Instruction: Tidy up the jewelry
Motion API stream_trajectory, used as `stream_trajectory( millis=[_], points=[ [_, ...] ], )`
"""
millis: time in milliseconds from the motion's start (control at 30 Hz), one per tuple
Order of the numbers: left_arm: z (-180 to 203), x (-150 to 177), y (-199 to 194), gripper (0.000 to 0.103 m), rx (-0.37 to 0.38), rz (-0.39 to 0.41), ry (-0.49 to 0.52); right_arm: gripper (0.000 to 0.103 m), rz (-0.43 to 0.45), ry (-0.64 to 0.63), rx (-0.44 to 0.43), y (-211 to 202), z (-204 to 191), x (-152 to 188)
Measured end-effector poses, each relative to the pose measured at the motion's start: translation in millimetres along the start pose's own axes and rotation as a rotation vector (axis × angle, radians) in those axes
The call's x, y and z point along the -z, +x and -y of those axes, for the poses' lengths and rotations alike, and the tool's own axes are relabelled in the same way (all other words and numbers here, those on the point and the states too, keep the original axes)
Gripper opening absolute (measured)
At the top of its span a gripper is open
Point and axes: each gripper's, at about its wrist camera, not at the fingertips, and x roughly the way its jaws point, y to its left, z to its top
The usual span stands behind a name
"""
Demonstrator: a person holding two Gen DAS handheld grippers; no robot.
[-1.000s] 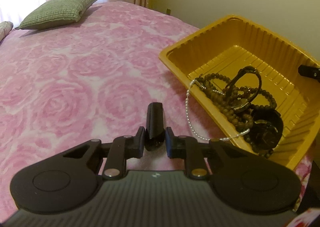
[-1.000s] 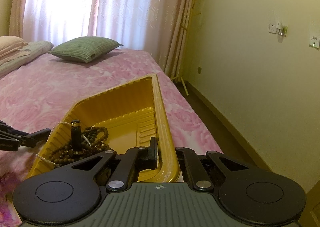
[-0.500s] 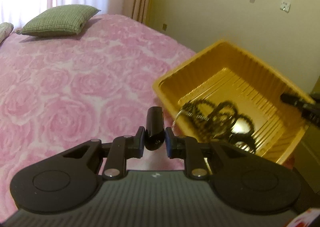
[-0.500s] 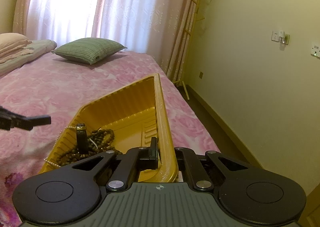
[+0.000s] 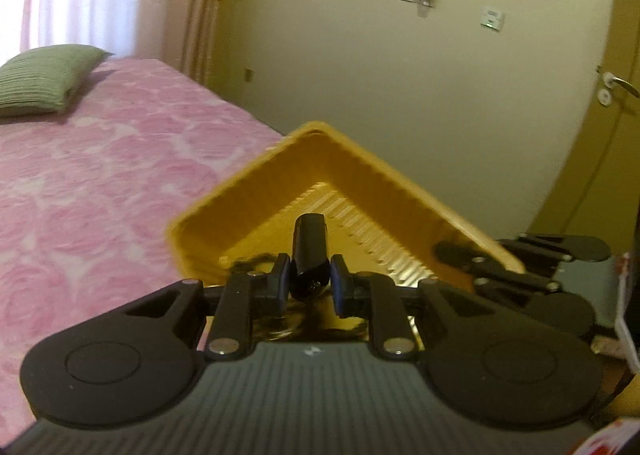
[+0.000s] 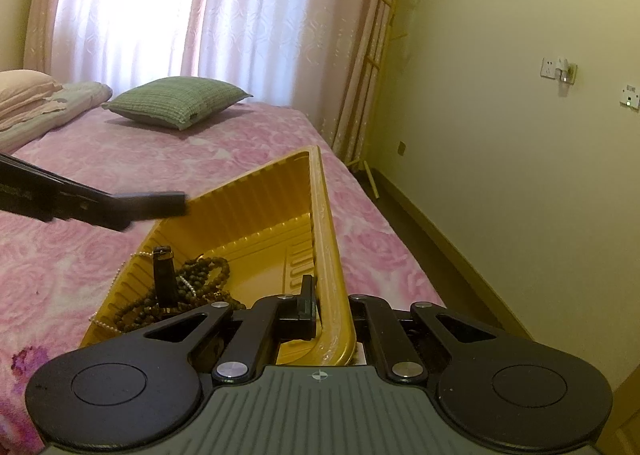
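Your left gripper (image 5: 310, 282) is clenched on a small black piece (image 5: 309, 251) above the yellow tray (image 6: 256, 207). Your right gripper (image 6: 334, 315) pinches the tray's rim at 6 o'clock. Keep the tray steady, lower gently, and release beside the beads (image 6: 200, 279).

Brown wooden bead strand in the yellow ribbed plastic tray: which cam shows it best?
Right wrist view: brown wooden bead strand lies sharp and coiled in the yellow ribbed plastic tray. Left wrist view shows only a blurred dark scrap, mostly hidden behind the left gripper.
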Motion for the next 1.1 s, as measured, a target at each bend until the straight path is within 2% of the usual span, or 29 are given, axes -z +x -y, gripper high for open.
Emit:
stream_trajectory(
  millis=[233,267,333,400,733,900,1100],
  points=[
    [23,2,25,0.019,0.046,-0.038,0.023,0.004,-0.005,0.013,-0.004,1,1,0],
    [24,3,27,0.021,0.052,-0.044,0.025,0.004,-0.006,0.013,-0.004,1,1,0],
    [26,4,27,0.036,0.045,-0.038,0.032,0.004,-0.008,0.017,-0.004,0,2,0],
    [21,5,24,0.036,0.038,-0.033,0.025,0.004,-0.013,0.021,-0.003,1,2,1],
    [-31,10,-3,0.036,-0.084,-0.006,-0.046,0.004,-0.017,0.026,-0.005,2,3,0],
    [-58,23,-18,0.036,-0.159,-0.009,-0.090,0.004,-0.021,0.034,-0.013,3,6,1],
    [-79,44,-26,0.036,-0.210,-0.040,-0.137,0.004,-0.024,0.048,-0.032,9,13,1]
  ],
)
